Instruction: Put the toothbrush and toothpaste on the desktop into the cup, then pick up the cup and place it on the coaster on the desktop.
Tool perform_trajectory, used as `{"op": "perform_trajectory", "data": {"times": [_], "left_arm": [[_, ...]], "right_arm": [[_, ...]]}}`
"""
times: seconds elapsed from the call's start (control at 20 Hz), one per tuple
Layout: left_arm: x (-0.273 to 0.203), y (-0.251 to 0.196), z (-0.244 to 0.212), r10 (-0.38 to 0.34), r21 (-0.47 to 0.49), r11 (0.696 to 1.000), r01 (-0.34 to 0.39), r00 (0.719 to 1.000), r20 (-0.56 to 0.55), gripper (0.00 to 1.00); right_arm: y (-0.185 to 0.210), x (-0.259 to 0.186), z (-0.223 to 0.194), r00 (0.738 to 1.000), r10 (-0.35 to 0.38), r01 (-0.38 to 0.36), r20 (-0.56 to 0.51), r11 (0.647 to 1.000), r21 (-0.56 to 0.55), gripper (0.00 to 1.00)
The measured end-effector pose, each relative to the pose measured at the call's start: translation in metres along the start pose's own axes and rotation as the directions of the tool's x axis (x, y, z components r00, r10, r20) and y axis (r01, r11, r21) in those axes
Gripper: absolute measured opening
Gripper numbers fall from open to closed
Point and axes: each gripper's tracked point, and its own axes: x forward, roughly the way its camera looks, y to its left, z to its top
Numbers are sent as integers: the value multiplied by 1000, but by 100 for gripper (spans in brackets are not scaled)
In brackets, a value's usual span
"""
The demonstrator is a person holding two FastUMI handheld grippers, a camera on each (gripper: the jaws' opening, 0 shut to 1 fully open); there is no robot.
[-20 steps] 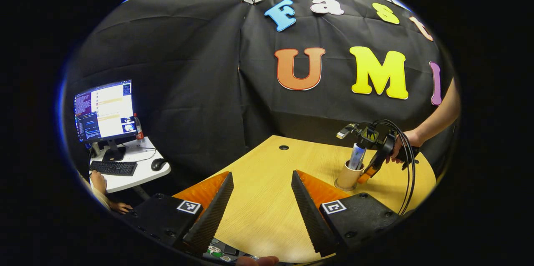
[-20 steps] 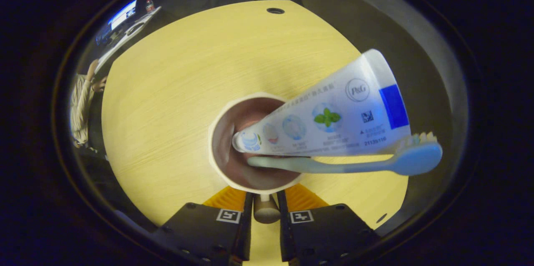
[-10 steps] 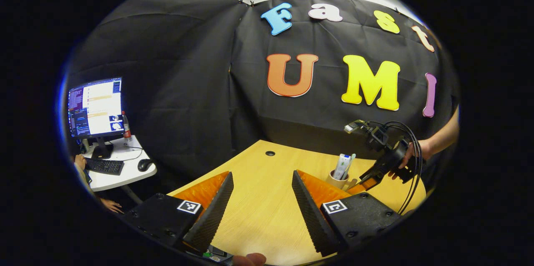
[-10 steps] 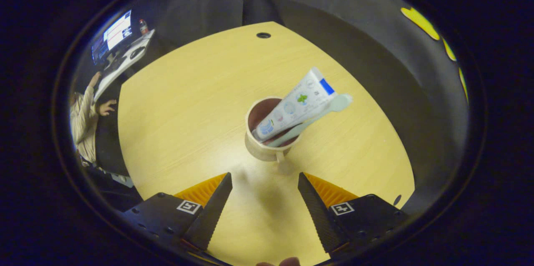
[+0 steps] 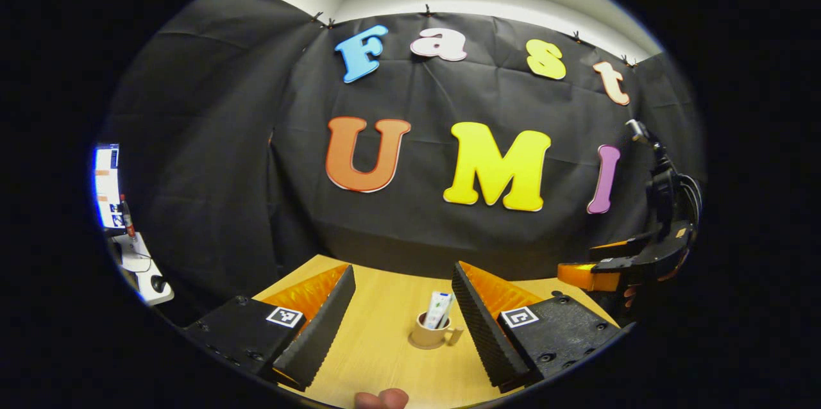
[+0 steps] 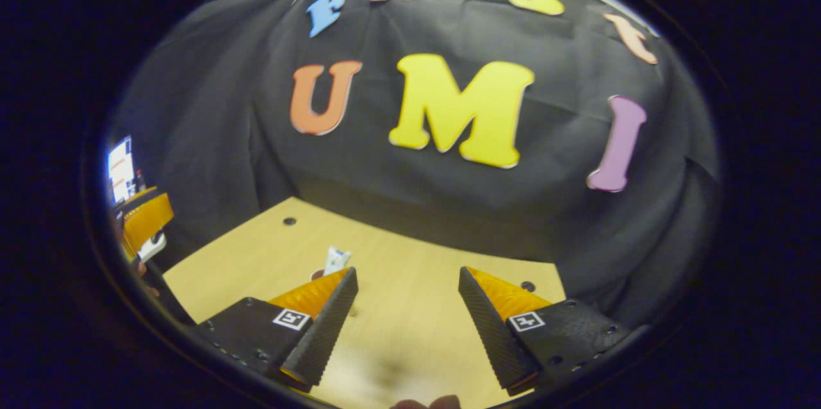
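Observation:
A beige cup [image 5: 431, 337] with a handle stands upright on the wooden desktop [image 5: 378, 345]. A white toothpaste tube [image 5: 439, 310] and a toothbrush stick out of its top. In the left gripper view the cup sits low between the fingers of my left gripper [image 5: 403, 268], which is open, holds nothing and stays well short of it. My right gripper [image 6: 408, 271] is open and holds nothing. In the right gripper view the toothpaste tube's top [image 6: 335, 259] peeks over that gripper's left finger [image 6: 321, 325]. From the left gripper view, the right gripper [image 5: 574, 273] hangs raised at the far right.
A side table with a monitor [image 5: 106, 186] stands at the far left beyond the desk. The desktop has cable holes [image 6: 290, 221] near its back edge and at its right [image 6: 527, 285]. Black cloth walls close the booth behind.
The right gripper let go of the cup's handle, opened, and drew back and up to the right. Both cameras tilted up and backed off; the cup stays on the desk.

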Motion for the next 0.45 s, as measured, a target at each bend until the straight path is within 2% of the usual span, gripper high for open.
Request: {"op": "perform_trajectory", "data": {"times": [0.05, 0.1, 0.25, 0.35, 0.45], "left_arm": [[3, -11, 7, -20, 7, 1000, 20, 1000, 12, 96], [7, -21, 14, -39, 11, 999, 39, 999, 26, 96], [6, -48, 33, -82, 16, 997, 82, 995, 56, 96], [2, -57, 37, -93, 32, 995, 91, 993, 74, 96], [-5, -64, 40, -107, 51, 993, 103, 990, 88, 96]], "right_arm": [[-10, -21, 15, 995, -56, 55, 76, 998, 19, 99], [-17, -38, 29, 983, -111, 106, 149, 993, 44, 96], [-33, -81, 51, 927, -237, 212, 290, 970, 116, 96], [-32, -92, 49, 918, -261, 235, 298, 964, 121, 95], [-29, -85, 43, 929, -246, 216, 275, 967, 135, 99]]}}
